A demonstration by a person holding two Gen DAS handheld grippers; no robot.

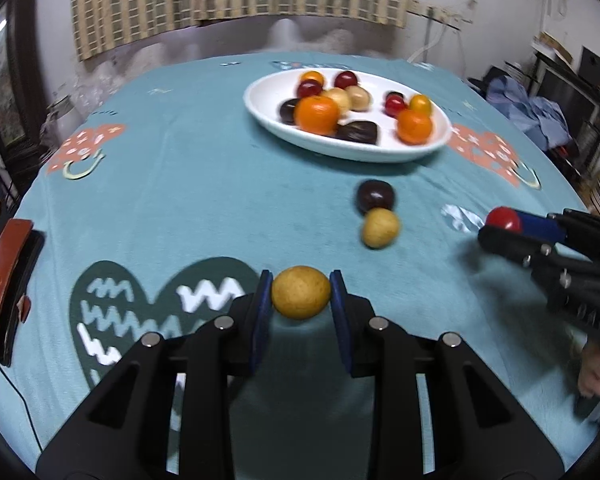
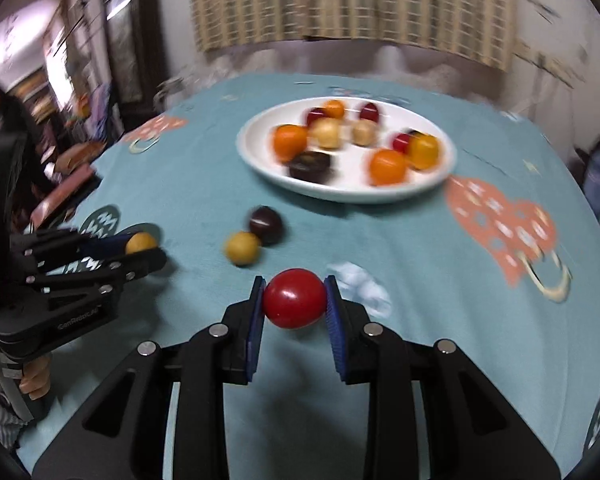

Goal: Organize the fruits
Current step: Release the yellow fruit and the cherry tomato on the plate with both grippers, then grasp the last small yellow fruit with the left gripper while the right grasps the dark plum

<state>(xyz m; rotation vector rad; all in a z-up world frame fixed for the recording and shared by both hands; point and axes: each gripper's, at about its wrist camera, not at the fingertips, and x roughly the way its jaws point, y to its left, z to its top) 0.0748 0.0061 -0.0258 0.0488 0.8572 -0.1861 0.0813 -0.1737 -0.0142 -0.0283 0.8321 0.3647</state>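
My left gripper is shut on a tan round fruit and holds it above the teal tablecloth. My right gripper is shut on a red round fruit; it also shows at the right of the left wrist view. A white oval plate at the far middle holds several orange, red, tan and dark fruits. It also shows in the right wrist view. A dark fruit and a tan fruit lie touching on the cloth between plate and grippers.
A red-brown wallet-like object lies at the table's left edge. A crumpled pale wrapper lies on the cloth just beyond the right gripper. A person stands at the far left. Clothes and shelves are beyond the right edge.
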